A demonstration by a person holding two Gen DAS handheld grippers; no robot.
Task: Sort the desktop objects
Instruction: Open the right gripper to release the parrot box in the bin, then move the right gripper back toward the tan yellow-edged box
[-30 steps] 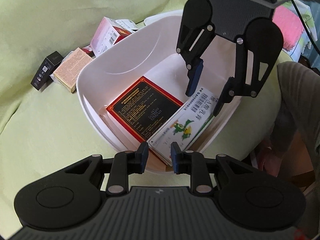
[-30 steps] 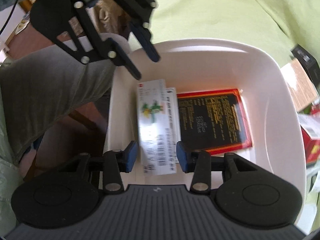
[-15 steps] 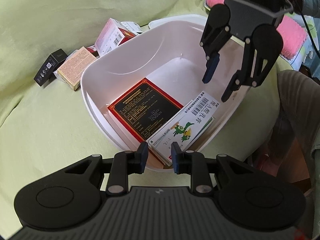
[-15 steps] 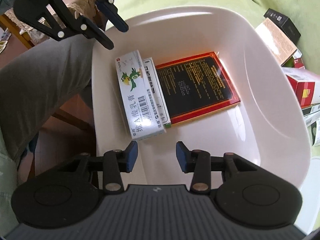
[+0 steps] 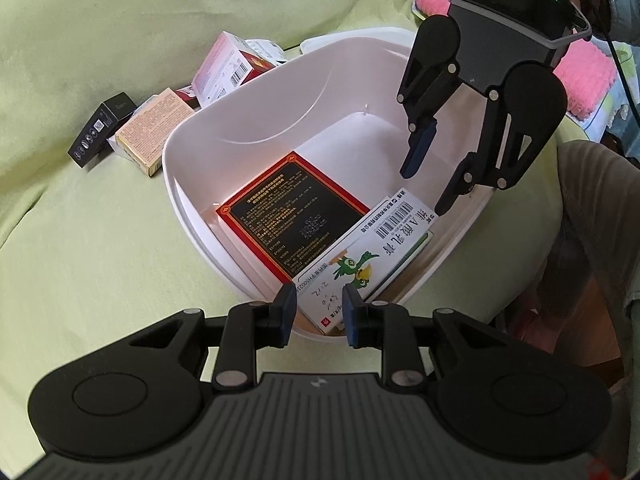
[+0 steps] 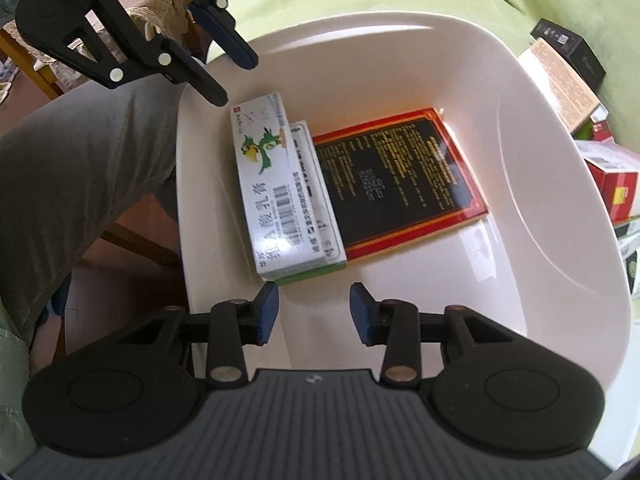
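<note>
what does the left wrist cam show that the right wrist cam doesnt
Only the left wrist view shows a pink textured item beyond the bin, plus the right gripper hanging open over it. Only the right wrist view shows the left gripper from the front, jaws apart, and a wooden floor patch. Both share the white bin, the red-bordered black box, the white parrot box leaning on it, the tan box and the black box.

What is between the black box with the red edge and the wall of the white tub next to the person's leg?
The white parrot box lies there, stacked on another white box, between the black-and-red box and that tub wall. The right wrist view shows it best.
</note>
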